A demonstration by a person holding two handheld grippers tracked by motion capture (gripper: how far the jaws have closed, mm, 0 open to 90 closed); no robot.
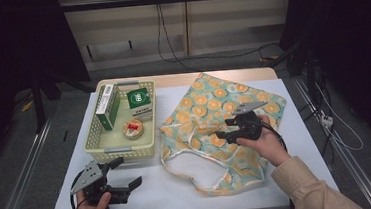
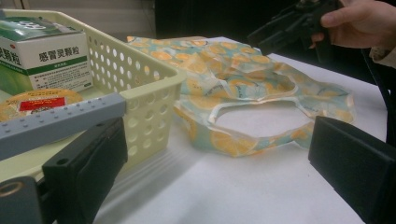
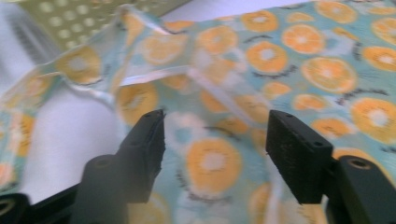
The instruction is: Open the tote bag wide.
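Observation:
A fabric bag (image 1: 214, 107) printed with orange slices lies crumpled on the white table (image 1: 296, 141), its white-edged opening toward the front. My right gripper (image 1: 224, 129) hovers just above the bag's middle, pointing left, open with nothing between its jaws. In the right gripper view the gripper (image 3: 215, 140) has the bag's cloth (image 3: 280, 60) below and beyond the jaws, apart from the pads. My left gripper (image 1: 128, 171) rests open at the front left of the table, in front of the basket (image 1: 122, 152). Its jaws (image 2: 219, 154) are wide with bare table between them.
The pale yellow perforated basket (image 2: 154, 79) holds two green-and-white boxes (image 1: 107, 106) (image 1: 139, 100) and a round orange tin (image 1: 134, 128). In the left gripper view the right gripper (image 2: 289, 25) is above the bag (image 2: 233, 70). Cables run across the floor behind the table.

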